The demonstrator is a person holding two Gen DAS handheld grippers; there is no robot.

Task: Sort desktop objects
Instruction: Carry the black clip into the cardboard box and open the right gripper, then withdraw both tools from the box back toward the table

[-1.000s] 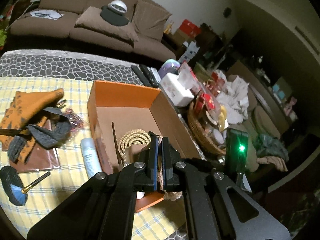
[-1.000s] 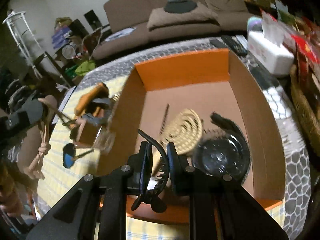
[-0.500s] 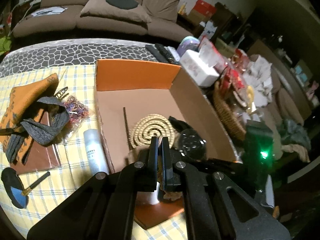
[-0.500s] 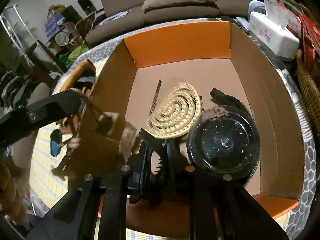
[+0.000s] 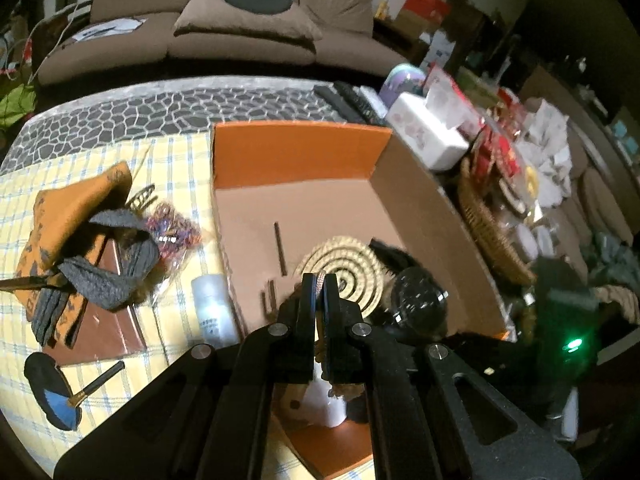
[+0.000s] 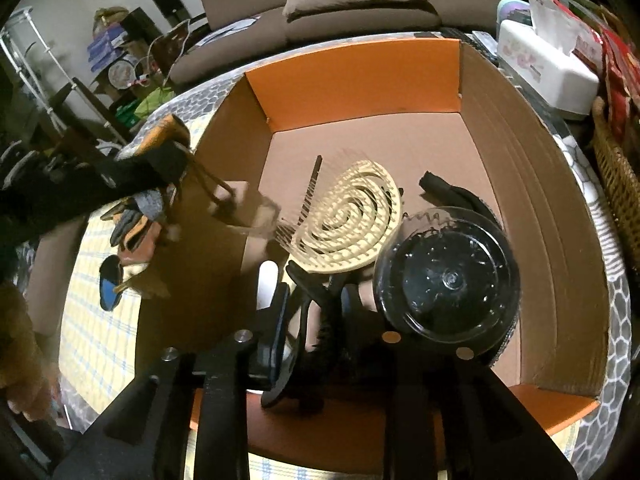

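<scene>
Hair claw (image 6: 316,320), black, sits low in the frame's centre between the right gripper (image 6: 310,316) pads, which have just been opening over the orange box (image 6: 352,76); spread fully, then lift straight. Left gripper (image 5: 319,292) is clenched on a braided cord (image 5: 320,280).

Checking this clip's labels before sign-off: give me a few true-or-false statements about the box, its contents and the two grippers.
1. The orange cardboard box holds a cream spiral-patterned round brush. True.
2. The left gripper stands wide open. False: it is shut on a braided cord.
3. A black hair claw clip sits between the right gripper fingers, whose jaws have just been opening. True.
4. The white tissue box lies inside the orange box. False: it stands outside.
5. The clear-lidded round black container is on the yellow checked cloth. False: it is in the box.
</scene>
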